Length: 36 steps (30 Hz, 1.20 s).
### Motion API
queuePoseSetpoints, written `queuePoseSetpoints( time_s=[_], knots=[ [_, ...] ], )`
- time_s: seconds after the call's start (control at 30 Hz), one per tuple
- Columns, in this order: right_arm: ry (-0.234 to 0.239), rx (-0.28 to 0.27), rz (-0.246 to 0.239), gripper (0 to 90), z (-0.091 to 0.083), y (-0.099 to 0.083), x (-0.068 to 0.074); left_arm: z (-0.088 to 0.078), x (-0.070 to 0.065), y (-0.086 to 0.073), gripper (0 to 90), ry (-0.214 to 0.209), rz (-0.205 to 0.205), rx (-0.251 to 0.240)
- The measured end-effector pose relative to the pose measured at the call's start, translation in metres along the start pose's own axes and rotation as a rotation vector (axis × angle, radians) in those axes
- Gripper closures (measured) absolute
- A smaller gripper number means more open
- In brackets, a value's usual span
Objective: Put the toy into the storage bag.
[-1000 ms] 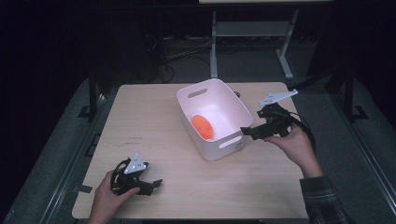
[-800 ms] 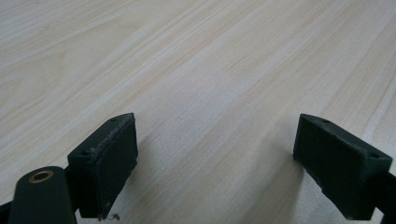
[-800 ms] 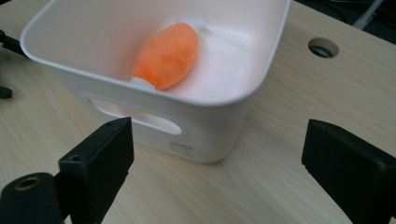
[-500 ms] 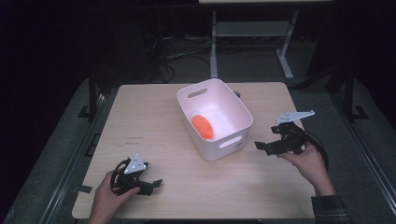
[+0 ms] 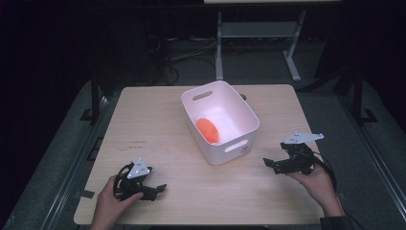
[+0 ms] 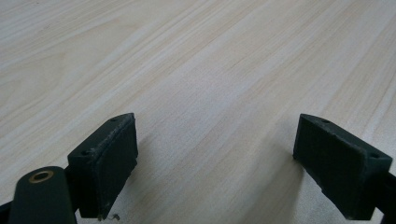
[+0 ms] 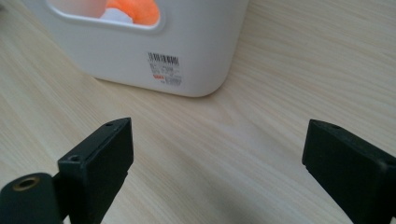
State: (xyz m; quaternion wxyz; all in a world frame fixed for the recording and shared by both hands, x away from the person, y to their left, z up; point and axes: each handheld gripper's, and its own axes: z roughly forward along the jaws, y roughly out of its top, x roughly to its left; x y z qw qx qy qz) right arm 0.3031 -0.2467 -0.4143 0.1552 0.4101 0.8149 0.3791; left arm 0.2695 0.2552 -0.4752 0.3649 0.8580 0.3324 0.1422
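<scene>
White bin (image 5: 239,136) sits mid-table holding an orange object (image 5: 207,129). Right gripper (image 5: 271,164) rests just right of it, jaws apart and empty. Left gripper (image 5: 158,189) lies at the near left, jaws spread too.

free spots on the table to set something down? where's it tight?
Bare wood left of the white bin, from far edge down to the left gripper. Also the near strip between both grippers. Tight: the gap between the bin and the right gripper. The orange object occupies the bin.
</scene>
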Motion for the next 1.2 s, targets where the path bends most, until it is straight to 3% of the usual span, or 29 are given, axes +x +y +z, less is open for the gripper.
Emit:
queuePoseSetpoints(
  time_s=[0.27, 0.53, 0.67, 0.9, 1.03, 1.2],
  knots=[
    [-0.015, -0.012, -0.004, 8.5, 0.01, -0.029, 0.007, 0.0, 0.0, 0.0, 12.8, 0.0, 0.0, 0.001],
    [-0.067, -0.042, 0.009, 8.4, 0.011, -0.054, 0.009, 0.0, 0.0, 0.0, 12.8, -0.001, 0.0, 0.0],
    [-0.089, 0.006, 0.003, 7.8, 0.015, -0.069, 0.009, 0.0, 0.0, 0.0, 12.8, 0.0, 0.001, 0.001],
    [-0.092, 0.032, -0.003, 7.4, 0.018, -0.075, 0.01, 0.0, 0.0, 0.0, 12.8, -0.001, 0.001, 0.0],
    [-0.071, 0.044, 0.031, 7.2, 0.019, -0.075, 0.006, 0.0, 0.0, 0.0, 12.8, 0.0, 0.0, 0.0],
    [-0.071, 0.045, 0.03, 7.1, 0.019, -0.075, 0.007, 0.0, 0.0, 0.0, 12.8, 0.0, 0.001, 0.003]
  ],
)
